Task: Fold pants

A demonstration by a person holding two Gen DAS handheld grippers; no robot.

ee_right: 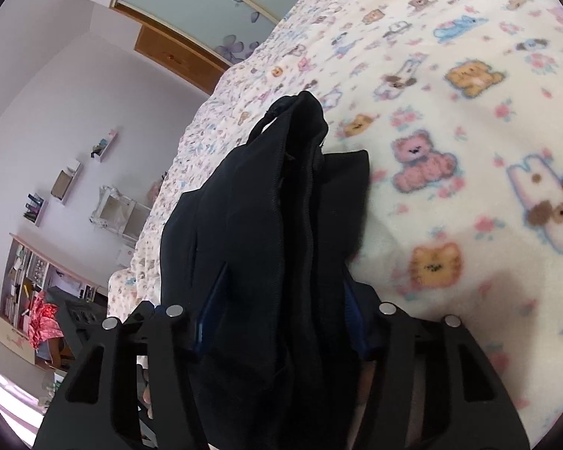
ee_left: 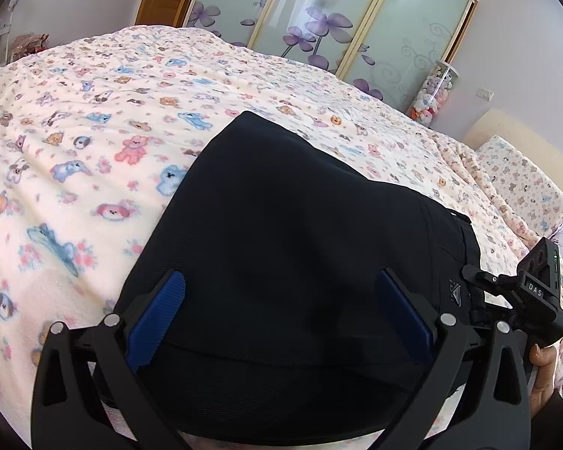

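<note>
Across the cream fleece blanket printed with pastel bears and puppies [ee_left: 94, 142], the dark navy folded pants [ee_left: 281, 247] lie spread from the centre of the left wrist view down to six o'clock. The left gripper [ee_left: 277, 311] sits low over them, its jaws standing wide apart, the ribbed blue pads [ee_left: 157, 322] at seven and five o'clock with the cloth filling the gap; neither pad presses on the fabric.

At three o'clock in that view the right gripper [ee_left: 473, 281] reaches in at the waistband edge, a hand [ee_left: 542, 360] behind its black body.

From the right wrist view, the pants [ee_right: 277, 232] rise as a bunched stack of layers from six o'clock toward twelve. The right gripper [ee_right: 281, 311] is about half open, its blue pads [ee_right: 210, 307] set against both sides of the thick bundle, gripping it. The blanket [ee_right: 469, 150] fills the field from one to five o'clock.

Frosted sliding wardrobe doors with purple flowers [ee_left: 337, 30] stand at twelve o'clock beyond the bed.
</note>
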